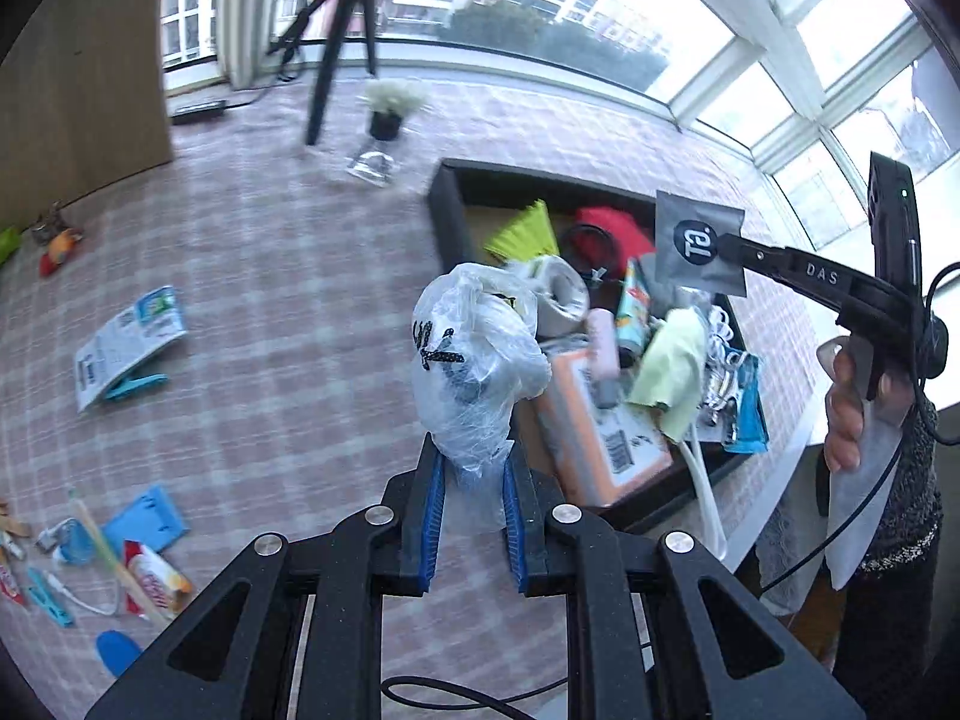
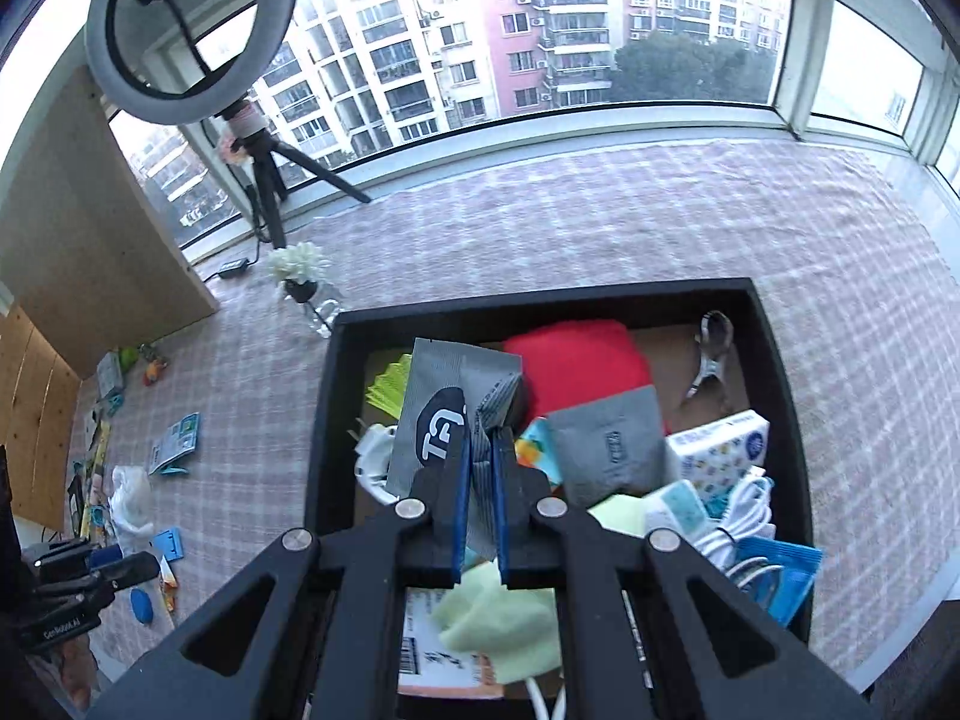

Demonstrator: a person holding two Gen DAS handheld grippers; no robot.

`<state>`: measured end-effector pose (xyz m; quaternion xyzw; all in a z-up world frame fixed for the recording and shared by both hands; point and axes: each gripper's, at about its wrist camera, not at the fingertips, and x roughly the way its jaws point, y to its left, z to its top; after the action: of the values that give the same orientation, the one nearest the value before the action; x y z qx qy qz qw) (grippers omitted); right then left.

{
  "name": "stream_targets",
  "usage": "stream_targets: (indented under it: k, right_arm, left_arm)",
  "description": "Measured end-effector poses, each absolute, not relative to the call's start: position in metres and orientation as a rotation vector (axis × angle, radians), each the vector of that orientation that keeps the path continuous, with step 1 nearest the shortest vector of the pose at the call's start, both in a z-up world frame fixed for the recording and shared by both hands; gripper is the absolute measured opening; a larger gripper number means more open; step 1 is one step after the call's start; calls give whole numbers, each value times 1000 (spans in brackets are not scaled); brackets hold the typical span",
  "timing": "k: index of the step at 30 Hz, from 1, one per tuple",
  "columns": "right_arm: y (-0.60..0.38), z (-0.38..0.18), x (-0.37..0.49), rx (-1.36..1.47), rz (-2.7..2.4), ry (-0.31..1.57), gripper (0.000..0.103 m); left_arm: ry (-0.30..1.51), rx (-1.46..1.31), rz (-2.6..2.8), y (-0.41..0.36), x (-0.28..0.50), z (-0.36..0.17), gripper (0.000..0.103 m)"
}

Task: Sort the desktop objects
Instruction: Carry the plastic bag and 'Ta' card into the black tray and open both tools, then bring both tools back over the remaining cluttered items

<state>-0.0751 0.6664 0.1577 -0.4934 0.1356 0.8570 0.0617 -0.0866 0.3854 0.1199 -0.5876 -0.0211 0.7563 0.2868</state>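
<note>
My left gripper (image 1: 474, 468) is shut on a crumpled clear plastic bag (image 1: 474, 354) and holds it above the table, just left of the black box (image 1: 447, 213). My right gripper (image 2: 480, 462) is shut on a grey foil sachet (image 2: 441, 402) with a dark round logo and holds it over the box (image 2: 327, 420). In the left wrist view the sachet (image 1: 699, 243) hangs from the right gripper's fingers (image 1: 762, 255) above the box's far right side. The box holds a red cloth (image 2: 576, 360), a grey pouch (image 2: 612, 450), a tissue pack (image 2: 720, 450), a yellow-green cloth (image 2: 498, 624) and white cables (image 2: 741, 516).
Loose items lie on the checked tablecloth at the left: a leaflet with a blue clip (image 1: 123, 348), a blue stand (image 1: 147, 519), snack packets (image 1: 156, 582). A small flower vase (image 1: 384, 120) and a tripod (image 1: 336, 48) stand at the back. A wooden cabinet (image 1: 72, 72) is far left.
</note>
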Motion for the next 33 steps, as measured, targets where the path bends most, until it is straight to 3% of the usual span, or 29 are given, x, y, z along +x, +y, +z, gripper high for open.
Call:
stream_targets:
  k: [12,13,14,15,17,19,33]
  right_arm:
    - [744,159,-34,-1430,2487,476,7]
    - [745,158,-33,-1435,2489,477,8]
    - [746,159,-33,-1439,2492,478,10]
    - [747,159,-33,-1444,2489,480,13]
    - [748,161,-31,-1422,2472,471,41]
    - [746,168,-28,-1376,2482,452,50]
    - [672,185,-53,-1379,2603,439,50]
  left_arm:
    - [68,-1476,1918,513,-63,139,19]
    - [70,-1469,1914,518,-62,141,22]
    - [79,-1462,1910,524,-62,140,34]
    - [99,-1461,1910,527,-61,140,40]
    - [128,-1441,1938,528,-58,144,50]
    - [152,-1429,1940,525,-58,145,50]
    - [52,-1513,2053,414,-97,143,50]
